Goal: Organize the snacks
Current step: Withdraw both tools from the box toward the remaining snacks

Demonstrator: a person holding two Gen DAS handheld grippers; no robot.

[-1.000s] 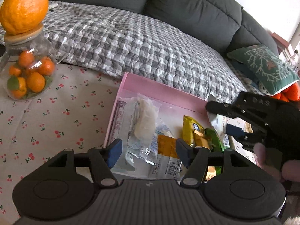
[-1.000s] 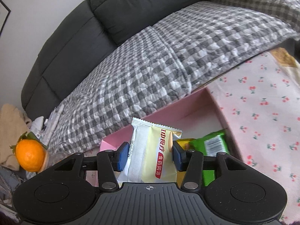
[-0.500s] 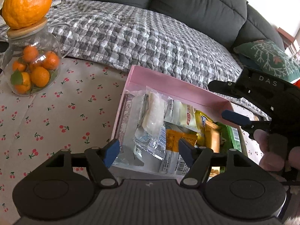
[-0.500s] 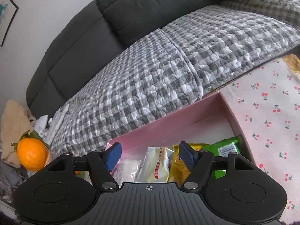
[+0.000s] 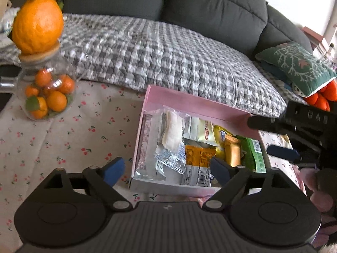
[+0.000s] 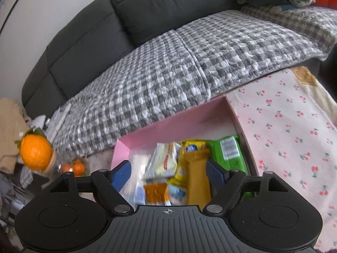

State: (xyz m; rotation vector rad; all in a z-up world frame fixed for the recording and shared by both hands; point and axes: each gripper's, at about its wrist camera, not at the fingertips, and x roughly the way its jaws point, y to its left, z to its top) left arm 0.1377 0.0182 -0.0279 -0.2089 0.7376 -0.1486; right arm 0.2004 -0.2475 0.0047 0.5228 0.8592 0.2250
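A pink box (image 5: 189, 101) on the cherry-print cloth holds several snack packets: a clear one with a white pastry (image 5: 171, 132), a cream packet (image 5: 203, 129), an orange one (image 5: 199, 158) and a green one (image 5: 252, 154). My left gripper (image 5: 166, 169) hovers over the box's near edge, its jaws opening with nothing pressed between the pads. My right gripper (image 5: 271, 137) hangs at the box's right end. In the right wrist view, its jaws (image 6: 169, 174) are also opening above the cream packet (image 6: 164, 160) and the green packet (image 6: 229, 151), touching neither.
A glass jar of small oranges (image 5: 46, 92) with a large orange (image 5: 38, 23) on its lid stands at the left of the table. Behind the box runs a dark sofa with a grey checked cover (image 5: 168, 52) and a green cushion (image 5: 294, 65).
The right gripper let go of the cream packet, which now lies in the box. Both pairs of jaws spread wider, and both grippers drew back and up from the box.
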